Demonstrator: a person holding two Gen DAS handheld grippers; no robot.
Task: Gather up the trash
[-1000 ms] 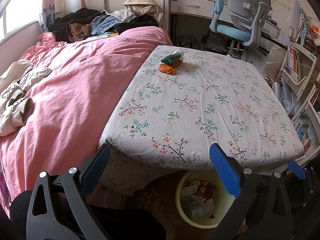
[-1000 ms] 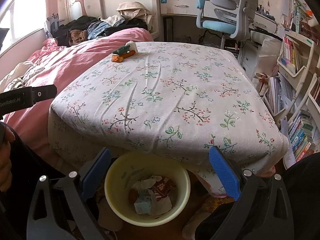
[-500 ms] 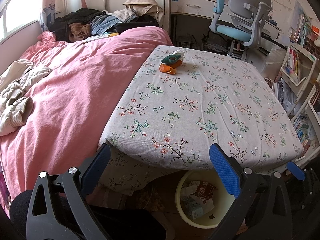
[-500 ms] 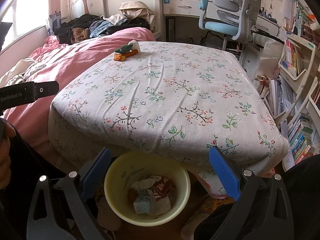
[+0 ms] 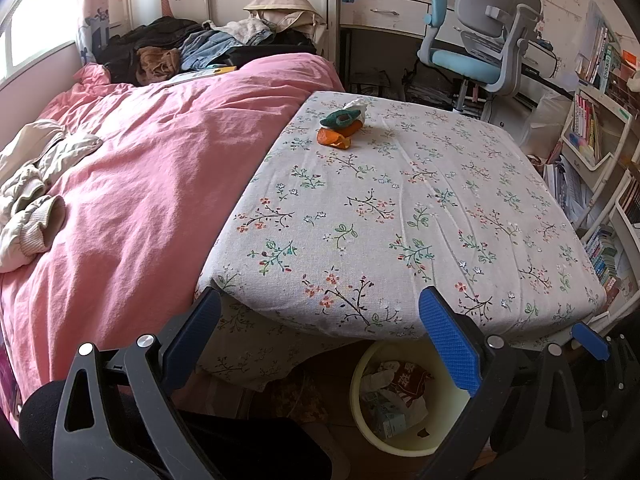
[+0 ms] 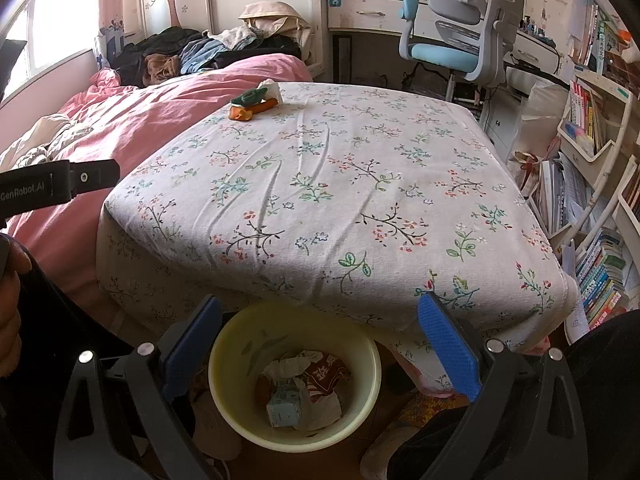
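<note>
A small heap of trash lies at the far left of the flowered table: a green wrapper [image 5: 340,117], an orange wrapper [image 5: 334,137] and a white tissue [image 5: 357,106]. It also shows in the right wrist view [image 6: 252,105]. A pale yellow bin [image 6: 294,374] with several pieces of trash stands on the floor under the table's near edge; it also shows in the left wrist view [image 5: 400,400]. My left gripper [image 5: 320,336] is open and empty, near the table's front left corner. My right gripper [image 6: 320,338] is open and empty, above the bin.
The flowered table [image 5: 420,208] abuts a bed with a pink duvet [image 5: 140,168] on its left. Clothes [image 5: 192,48] are piled at the bed's head. A blue-grey desk chair [image 5: 480,52] stands behind. Bookshelves [image 5: 600,152] line the right side.
The right wrist view has shifted slightly, the table and bin drifting a little right in frame. The left view is almost unchanged. Both grippers stay open.
</note>
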